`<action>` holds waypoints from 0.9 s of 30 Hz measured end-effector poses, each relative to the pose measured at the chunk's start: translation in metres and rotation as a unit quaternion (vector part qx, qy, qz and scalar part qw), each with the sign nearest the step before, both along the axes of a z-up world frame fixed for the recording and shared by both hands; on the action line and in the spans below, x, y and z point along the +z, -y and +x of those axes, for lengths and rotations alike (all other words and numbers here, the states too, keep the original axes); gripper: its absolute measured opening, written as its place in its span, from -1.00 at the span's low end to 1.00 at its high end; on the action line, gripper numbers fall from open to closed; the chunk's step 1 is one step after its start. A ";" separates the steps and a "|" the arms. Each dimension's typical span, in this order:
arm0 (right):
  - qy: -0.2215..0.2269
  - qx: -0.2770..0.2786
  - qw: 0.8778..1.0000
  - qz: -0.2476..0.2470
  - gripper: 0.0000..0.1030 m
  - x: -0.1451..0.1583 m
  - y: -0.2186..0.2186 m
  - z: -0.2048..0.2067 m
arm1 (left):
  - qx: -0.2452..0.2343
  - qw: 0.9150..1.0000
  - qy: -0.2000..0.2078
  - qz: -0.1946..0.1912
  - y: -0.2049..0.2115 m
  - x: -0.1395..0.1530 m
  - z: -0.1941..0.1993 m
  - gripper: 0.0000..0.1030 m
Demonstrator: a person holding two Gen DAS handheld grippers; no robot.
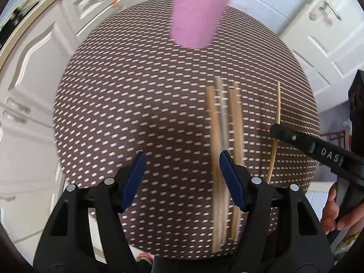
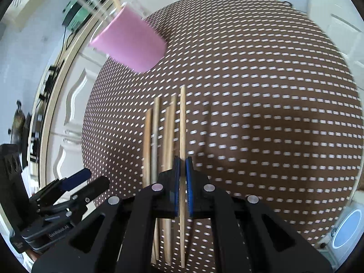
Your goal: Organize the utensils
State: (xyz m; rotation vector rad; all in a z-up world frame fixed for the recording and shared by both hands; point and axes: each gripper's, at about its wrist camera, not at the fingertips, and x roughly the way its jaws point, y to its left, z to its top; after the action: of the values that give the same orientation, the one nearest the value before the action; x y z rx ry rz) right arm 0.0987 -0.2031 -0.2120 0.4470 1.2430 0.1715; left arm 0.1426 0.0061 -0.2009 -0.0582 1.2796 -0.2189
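A pink cup (image 1: 195, 20) (image 2: 129, 43) stands at the far side of the round table (image 1: 136, 113) (image 2: 273, 91), with one wooden chopstick upright in it. Several wooden chopsticks (image 1: 218, 136) (image 2: 157, 136) lie side by side on the dotted brown cloth. My right gripper (image 2: 182, 161) (image 1: 275, 130) is shut on a single thin chopstick (image 2: 182, 118) (image 1: 277, 104), lifted just right of the bundle. My left gripper (image 1: 182, 159) (image 2: 91, 178) hangs open over the cloth with nothing between its fingers; its right finger sits over the lying chopsticks.
White panelled cabinet doors (image 1: 34, 91) surround the table. A person's hand (image 1: 334, 207) grips the right tool's handle. A round blue and white object (image 2: 347, 229) sits below the table's right edge. Shelves with clutter (image 2: 75, 18) stand at the far left.
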 end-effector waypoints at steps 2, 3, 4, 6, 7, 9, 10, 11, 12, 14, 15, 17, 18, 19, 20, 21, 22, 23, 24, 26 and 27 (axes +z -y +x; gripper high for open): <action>0.000 -0.015 1.000 0.001 -0.92 0.002 0.012 -0.002 | -0.023 1.000 0.004 -0.008 0.015 0.002 0.001 0.28; 0.000 -0.022 1.000 0.000 -0.92 0.002 0.018 -0.003 | -0.031 0.999 0.006 -0.012 0.020 0.001 0.002 0.28; 0.000 -0.028 1.000 -0.003 -0.92 0.003 0.021 -0.002 | -0.040 0.999 0.007 -0.018 0.027 0.001 0.003 0.28; -0.001 -0.039 0.999 -0.004 -0.92 0.004 0.033 -0.006 | -0.054 0.998 0.003 -0.033 0.038 -0.001 0.005 0.28; -0.002 -0.043 0.999 -0.003 -0.92 0.003 0.034 -0.006 | -0.061 0.997 0.000 -0.038 0.044 -0.003 0.006 0.28; -0.005 -0.052 0.999 0.000 -0.92 0.003 0.041 -0.008 | -0.067 0.997 -0.006 -0.042 0.053 -0.007 0.008 0.25; -0.006 -0.057 0.998 0.001 -0.92 0.002 0.047 -0.010 | -0.068 0.996 -0.010 -0.049 0.057 -0.009 0.011 0.20; -0.008 -0.059 0.998 0.002 -0.92 0.002 0.051 -0.011 | -0.067 0.996 -0.016 -0.058 0.058 -0.012 0.013 0.07; -0.009 -0.062 0.998 0.004 -0.92 0.002 0.055 -0.012 | -0.066 0.996 -0.022 -0.063 0.059 -0.014 0.015 -0.01; -0.012 -0.068 0.998 0.009 -0.92 0.001 0.060 -0.012 | -0.056 0.996 -0.031 -0.064 0.061 -0.019 0.020 -0.07; -0.014 -0.070 0.997 0.012 -0.92 0.000 0.064 -0.013 | -0.052 0.996 -0.036 -0.065 0.060 -0.022 0.022 -0.11; -0.018 -0.074 0.997 0.016 -0.92 -0.001 0.071 -0.013 | -0.046 0.995 -0.047 -0.074 0.059 -0.027 0.027 -0.18; -0.020 -0.075 0.997 0.017 -0.92 -0.002 0.075 -0.013 | -0.044 0.995 -0.049 -0.077 0.058 -0.029 0.028 -0.22; -0.021 -0.076 0.997 0.019 -0.92 -0.003 0.076 -0.013 | -0.041 0.995 -0.051 -0.078 0.059 -0.030 0.029 -0.23; -0.024 -0.076 0.997 0.021 -0.92 -0.004 0.077 -0.013 | -0.039 0.995 -0.053 -0.079 0.056 -0.032 0.029 -0.28; -0.025 -0.077 0.996 0.023 -0.92 -0.004 0.079 -0.012 | -0.039 0.994 -0.057 -0.082 0.057 -0.034 0.030 -0.31; -0.028 -0.077 0.996 0.024 -0.92 -0.005 0.076 -0.011 | -0.041 0.994 -0.060 -0.084 0.058 -0.035 0.030 -0.32; -0.029 -0.078 0.996 0.025 -0.92 -0.006 0.077 -0.011 | -0.043 0.994 -0.061 -0.084 0.054 -0.038 0.037 -0.33; -0.030 -0.078 0.996 0.027 -0.92 -0.006 0.077 -0.009 | -0.044 0.994 -0.060 -0.085 0.056 -0.039 0.039 -0.33; -0.031 -0.079 0.996 0.030 -0.92 -0.006 0.077 -0.008 | -0.048 0.993 -0.059 -0.088 0.059 -0.039 0.041 -0.34; -0.032 -0.079 0.996 0.031 -0.92 -0.006 0.078 -0.008 | -0.049 0.993 -0.059 -0.087 0.064 -0.042 0.045 -0.34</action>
State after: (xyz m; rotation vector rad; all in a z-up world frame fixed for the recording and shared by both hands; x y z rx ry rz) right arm 0.0903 -0.2807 -0.2183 0.6069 1.2611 0.0612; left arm 0.1876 -0.0576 -0.2427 -0.1594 1.3806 -0.4165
